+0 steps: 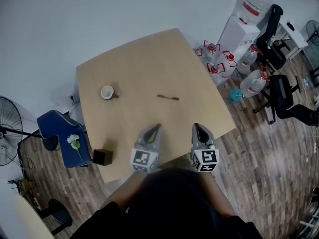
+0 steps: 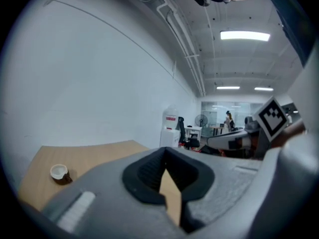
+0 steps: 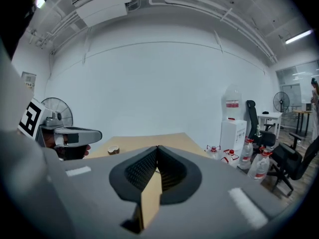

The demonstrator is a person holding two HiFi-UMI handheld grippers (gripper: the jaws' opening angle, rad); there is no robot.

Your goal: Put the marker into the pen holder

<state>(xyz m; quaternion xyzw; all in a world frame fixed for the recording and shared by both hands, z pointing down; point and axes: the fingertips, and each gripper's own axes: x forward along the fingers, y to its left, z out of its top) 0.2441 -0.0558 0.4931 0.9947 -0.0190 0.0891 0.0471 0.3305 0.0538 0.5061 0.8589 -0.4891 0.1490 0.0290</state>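
Ahead and off to the left of the left tool (image 1: 157, 127) sits the pen holder (image 1: 107, 92). That tool's pressed together, empty. Farther right, the marker (image 1: 168, 97) lies flat on the desk (image 1: 134, 68), out ahead between both tools. Then the right tool (image 1: 196, 127), also pressed together on nothing. I'd guess both are just parked at the near edge, pre-reach.

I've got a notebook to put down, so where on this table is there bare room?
The table is bare across its far half, beyond the pen holder and the marker. Also free: the right corner past the marker, and the strip between pen holder and black box. Tightest is the near edge, by the left gripper and right gripper.
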